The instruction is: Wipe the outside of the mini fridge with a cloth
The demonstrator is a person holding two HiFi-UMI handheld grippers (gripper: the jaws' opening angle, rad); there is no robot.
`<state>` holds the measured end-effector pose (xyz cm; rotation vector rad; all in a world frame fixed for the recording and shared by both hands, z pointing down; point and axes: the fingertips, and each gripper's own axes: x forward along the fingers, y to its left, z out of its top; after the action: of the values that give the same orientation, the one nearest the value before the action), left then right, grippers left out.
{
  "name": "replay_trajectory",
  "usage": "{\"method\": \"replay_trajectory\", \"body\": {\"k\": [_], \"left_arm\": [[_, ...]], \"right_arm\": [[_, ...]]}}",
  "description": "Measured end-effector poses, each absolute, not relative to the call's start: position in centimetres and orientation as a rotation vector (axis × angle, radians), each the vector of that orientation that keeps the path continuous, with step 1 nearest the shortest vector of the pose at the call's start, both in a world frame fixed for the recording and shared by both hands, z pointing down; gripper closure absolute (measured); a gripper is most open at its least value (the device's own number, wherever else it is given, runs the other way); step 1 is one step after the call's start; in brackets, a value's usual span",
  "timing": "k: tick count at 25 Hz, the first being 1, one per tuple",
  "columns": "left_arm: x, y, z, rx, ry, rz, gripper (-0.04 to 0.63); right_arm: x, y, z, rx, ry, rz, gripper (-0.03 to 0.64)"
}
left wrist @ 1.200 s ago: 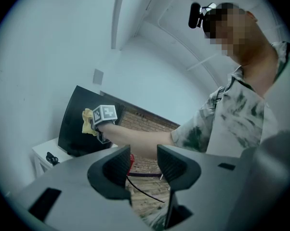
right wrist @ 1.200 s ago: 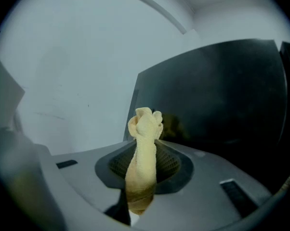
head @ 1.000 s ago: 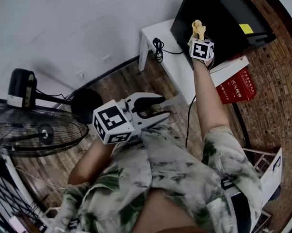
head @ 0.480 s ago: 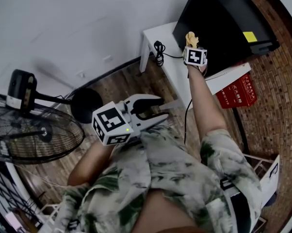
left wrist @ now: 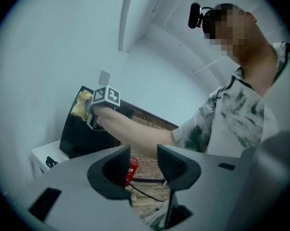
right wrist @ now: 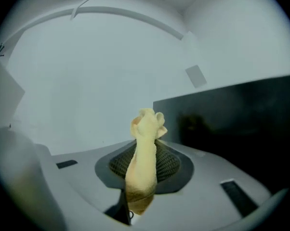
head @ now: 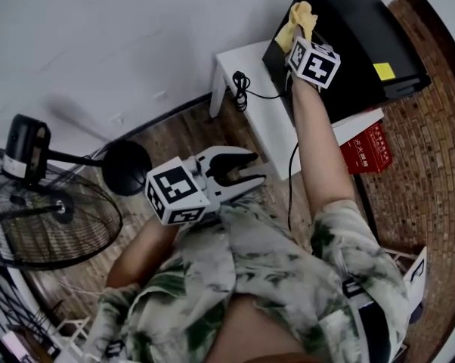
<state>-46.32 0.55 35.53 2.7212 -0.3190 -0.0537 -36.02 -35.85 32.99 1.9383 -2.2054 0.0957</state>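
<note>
Right tongs [right wrist: 144,163] pinch my soft yellow cloth [right wrist: 146,129] at a top corner of the black boxy mini fridge [head: 356,36], which stands at the right end of the white table [head: 246,59], left tongs [left wrist: 141,163] gape empty, and I fear hard rubbing may pull the cloth free.

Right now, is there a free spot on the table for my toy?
Yes: the table is bare between the coiled cable and the black fridge. By the fridge's side it's crowded: the right gripper holds a cloth there.
</note>
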Motion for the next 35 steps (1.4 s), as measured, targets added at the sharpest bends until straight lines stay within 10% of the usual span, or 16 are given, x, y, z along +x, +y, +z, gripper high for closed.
{"method": "replay_trajectory", "body": {"k": [35], "left_arm": [[-47.3,-5.6,38.7,2.567,-0.681,0.007,0.430]], "right_arm": [[-35.7,-43.6,56.3,1.679,-2.013,0.458,0.518]]}}
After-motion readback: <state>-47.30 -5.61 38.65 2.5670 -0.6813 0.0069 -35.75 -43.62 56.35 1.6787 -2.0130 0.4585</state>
